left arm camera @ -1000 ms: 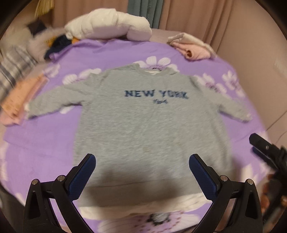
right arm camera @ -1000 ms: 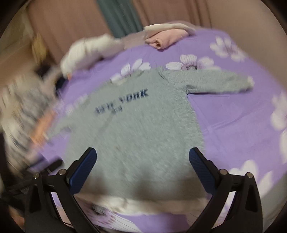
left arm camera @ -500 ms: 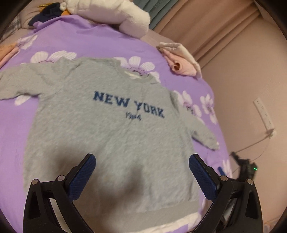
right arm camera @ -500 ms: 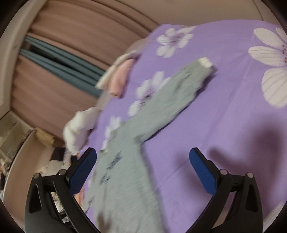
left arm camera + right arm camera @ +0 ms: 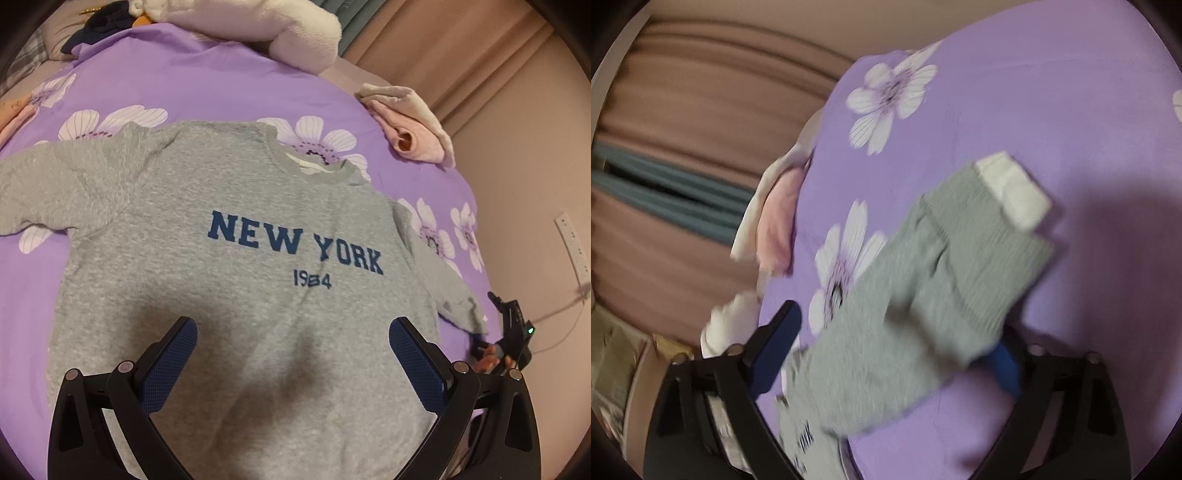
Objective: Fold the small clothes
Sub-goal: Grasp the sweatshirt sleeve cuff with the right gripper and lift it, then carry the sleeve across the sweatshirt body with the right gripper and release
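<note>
Grey fleece fills the left wrist view: the sweatshirt (image 5: 236,258) lies face up and flat on the purple flowered bed (image 5: 229,88), its blue "NEW YORK" lettering ahead of the jaws and its lower body spread between and beneath them. The left gripper (image 5: 291,369) hangs over that lower part with its jaws wide apart and nothing between the pads. One sleeve runs off to the left of those jaws; the other trails away to their right, toward the bed's edge. A folded pink garment (image 5: 410,129) sits well beyond the jaws, up and to the right, beside a white plush bundle (image 5: 258,29).

Further right, the right gripper (image 5: 894,362) has that right-hand sleeve (image 5: 923,295) lying between its jaws, which are closing; the cuff (image 5: 993,236) with its white lining pokes out ahead of them. The picture is blurred, and the pads do not look pressed on the cloth yet.

The step in hand looks like the first fold, taking the sleeve. Next the jaws need to pinch near the cuff, then lift and carry it across the chest.
</note>
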`<state>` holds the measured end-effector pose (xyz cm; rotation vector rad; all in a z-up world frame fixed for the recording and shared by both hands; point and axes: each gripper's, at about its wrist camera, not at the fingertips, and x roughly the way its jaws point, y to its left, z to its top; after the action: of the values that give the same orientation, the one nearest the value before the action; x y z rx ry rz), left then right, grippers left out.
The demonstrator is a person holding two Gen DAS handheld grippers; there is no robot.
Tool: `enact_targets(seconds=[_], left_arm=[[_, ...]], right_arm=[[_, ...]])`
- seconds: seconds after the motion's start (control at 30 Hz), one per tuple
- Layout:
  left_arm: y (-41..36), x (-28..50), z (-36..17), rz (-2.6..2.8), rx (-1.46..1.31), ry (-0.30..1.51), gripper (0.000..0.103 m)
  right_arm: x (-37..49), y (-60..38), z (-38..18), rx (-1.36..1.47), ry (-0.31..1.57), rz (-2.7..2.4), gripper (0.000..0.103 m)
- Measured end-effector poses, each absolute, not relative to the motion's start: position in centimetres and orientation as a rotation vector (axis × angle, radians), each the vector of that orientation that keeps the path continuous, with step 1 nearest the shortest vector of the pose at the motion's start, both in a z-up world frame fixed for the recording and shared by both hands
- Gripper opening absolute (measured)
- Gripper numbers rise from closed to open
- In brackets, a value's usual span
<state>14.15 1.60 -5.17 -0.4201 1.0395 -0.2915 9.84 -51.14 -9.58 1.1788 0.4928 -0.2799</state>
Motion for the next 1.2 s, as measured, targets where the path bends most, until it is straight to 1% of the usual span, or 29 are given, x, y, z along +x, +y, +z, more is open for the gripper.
enact_targets(seconds=[0.03,0.07,0.13,0.17,0.2,0.27,0.33,0.53,0.67,0.83,0.97,1.13,1.2], left_arm=[[1.7,14.2,-5.3,-0.288,-0.419,1.041,0.103],[1.7,14.3,-5.4,-0.285,-0.416,1.044,0.103],[1.8,14.5,-5.7,-0.274,-0.409,1.054,0.103],[1.9,14.6,-5.9,-0.267,-0.405,1.061,0.103],[1.9,14.7,-6.0,-0.259,-0.398,1.068,0.103],[2.1,14.7,-6.2,-0.243,-0.384,1.072,0.103],[2.3,14.8,-6.3,-0.238,-0.376,1.077,0.103],[3.9,14.5,-6.4,-0.247,-0.417,1.075,0.103],[5.3,13.8,-6.1,-0.253,-0.438,1.062,0.103],[7.3,12.8,-6.1,-0.236,-0.449,1.054,0.103],[8.9,11.9,-6.5,-0.216,-0.455,1.057,0.103],[10.9,11.1,-7.5,-0.196,-0.487,1.062,0.103],[11.5,10.9,-7.9,-0.180,-0.499,1.067,0.103]], right_arm=[[10.1,-51.6,-9.7,1.181,0.500,-0.297,0.067],[10.2,-51.7,-9.9,1.177,0.508,-0.308,0.061],[10.5,-52.2,-10.5,1.156,0.569,-0.357,0.025],[10.6,-52.4,-10.8,1.156,0.580,-0.361,0.018],[10.6,-52.7,-10.9,1.168,0.582,-0.352,0.015],[10.7,-52.9,-10.5,1.166,0.591,-0.349,0.015],[11.3,-52.4,-9.2,1.105,0.622,-0.360,0.015],[13.9,-47.9,-2.1,0.821,0.665,-0.321,0.015],[17.7,-41.0,2.9,0.592,0.699,-0.240,0.015],[21.2,-30.7,5.6,0.336,0.715,-0.137,0.014],[23.7,-23.4,4.6,0.175,0.744,-0.063,0.014],[25.5,-14.8,-0.3,-0.065,0.820,-0.014,0.014],[25.5,-11.4,-3.1,-0.173,0.856,0.024,0.014]])
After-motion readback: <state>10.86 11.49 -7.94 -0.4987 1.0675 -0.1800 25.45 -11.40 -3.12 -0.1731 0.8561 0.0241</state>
